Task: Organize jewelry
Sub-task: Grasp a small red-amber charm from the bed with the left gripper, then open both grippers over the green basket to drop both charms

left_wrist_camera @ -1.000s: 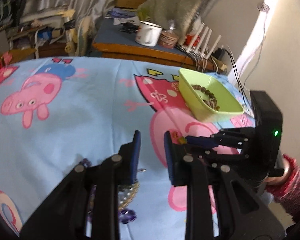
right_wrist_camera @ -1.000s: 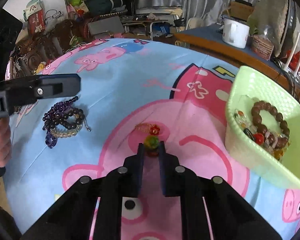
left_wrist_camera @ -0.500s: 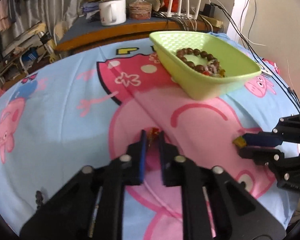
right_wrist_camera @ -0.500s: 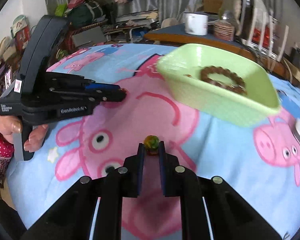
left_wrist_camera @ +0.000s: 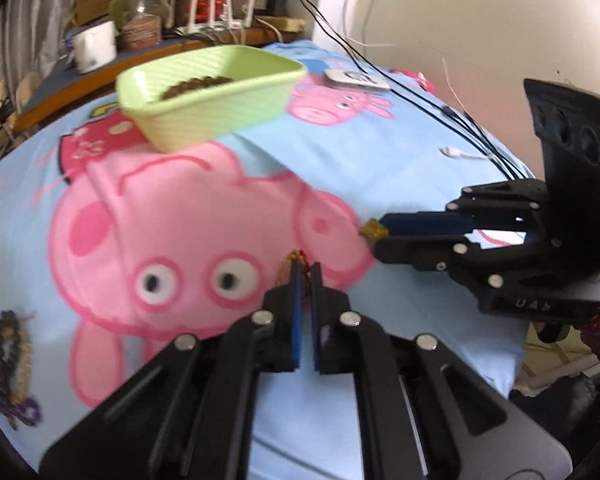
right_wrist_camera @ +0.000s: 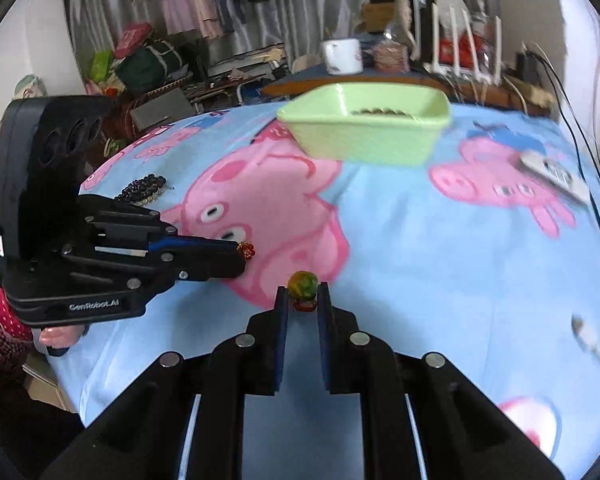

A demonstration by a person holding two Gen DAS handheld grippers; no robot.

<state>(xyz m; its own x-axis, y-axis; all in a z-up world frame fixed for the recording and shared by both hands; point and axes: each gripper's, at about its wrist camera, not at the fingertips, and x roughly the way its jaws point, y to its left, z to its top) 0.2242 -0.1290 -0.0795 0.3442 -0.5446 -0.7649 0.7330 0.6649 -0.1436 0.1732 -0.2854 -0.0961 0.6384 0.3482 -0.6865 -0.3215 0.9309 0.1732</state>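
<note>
My left gripper [left_wrist_camera: 305, 280] has its jaws closing on a red-orange beaded piece [left_wrist_camera: 294, 259] over the pink pig print. From the right wrist view that gripper [right_wrist_camera: 242, 252] carries a red bead [right_wrist_camera: 246, 250] at its tips. My right gripper [right_wrist_camera: 302, 294] is shut on a green-yellow bead [right_wrist_camera: 302, 284], and it shows at the right of the left wrist view [left_wrist_camera: 374, 234]. A light green basket [left_wrist_camera: 220, 116] [right_wrist_camera: 364, 140] sits farther back with a brown bead bracelet [left_wrist_camera: 196, 85] inside. A pile of purple and pearl bracelets [left_wrist_camera: 8, 364] [right_wrist_camera: 144, 190] lies on the sheet.
The cartoon-pig sheet [left_wrist_camera: 380, 152] covers a bed whose edge drops off at the right. A white power strip [right_wrist_camera: 552, 172] and black cables [left_wrist_camera: 460, 120] lie near the wall. Behind stands a wooden desk with a white mug [right_wrist_camera: 342, 56] and clutter.
The left gripper swung from above the bracelet pile to the red beaded piece and closed on it. The right gripper carried the green-yellow bead back from the basket.
</note>
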